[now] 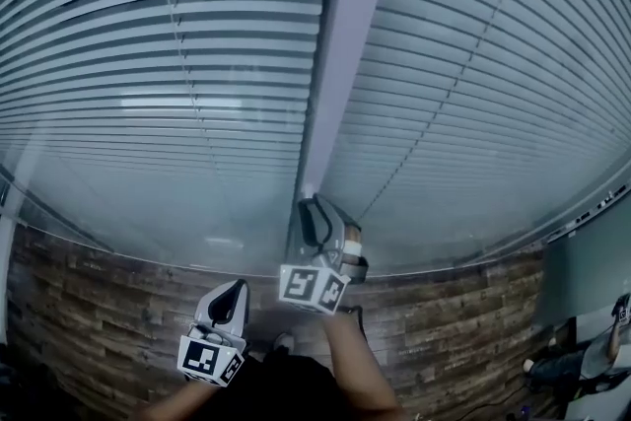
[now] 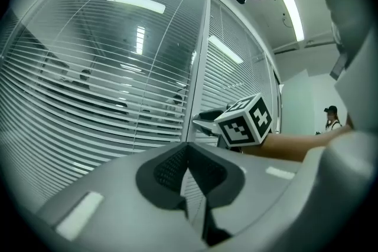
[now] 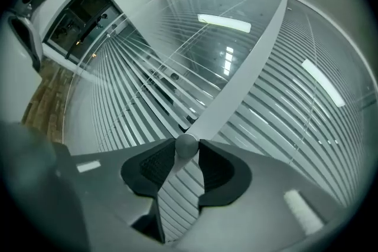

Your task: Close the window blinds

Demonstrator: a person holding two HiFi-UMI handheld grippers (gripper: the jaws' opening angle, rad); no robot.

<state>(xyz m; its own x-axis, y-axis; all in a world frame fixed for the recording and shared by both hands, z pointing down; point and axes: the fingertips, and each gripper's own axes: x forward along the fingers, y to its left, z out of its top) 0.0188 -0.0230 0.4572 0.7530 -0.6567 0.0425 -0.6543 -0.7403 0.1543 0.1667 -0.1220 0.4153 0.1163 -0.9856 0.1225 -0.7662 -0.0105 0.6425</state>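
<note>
At lower centre of the head view: right gripper (image 1: 310, 204) raised against the foot of the pale post (image 1: 340, 44) that divides the two panes of blinds (image 1: 197, 64). Forearm (image 1: 347, 365) bare, running up from the bottom edge to the gripper, marker cube (image 1: 313, 288) facing the camera.

Right gripper view: jaws closed narrow on a small round grey knob (image 3: 187, 145), one pad on each side of it, both touching. Knob sits at the near end of the post, which runs to the upper right of that frame. The slats lie slanted across the frame, so the gripper looks rolled to one side.

Left gripper (image 1: 235, 287): lower left of centre in the head view, below and left of the right one, apart from it, and not touching the glass. It points at the blinds. In its own view the pad tips meet with nothing between them; the right gripper's cube shows just right of centre.

Blinds: fill the upper part of the head view, both panes fully lowered. Dark gaps show between the top slats of the left pane. Right pane: gaps cannot be made out. Wood-grain surface (image 1: 99, 311) below the glass.
</note>
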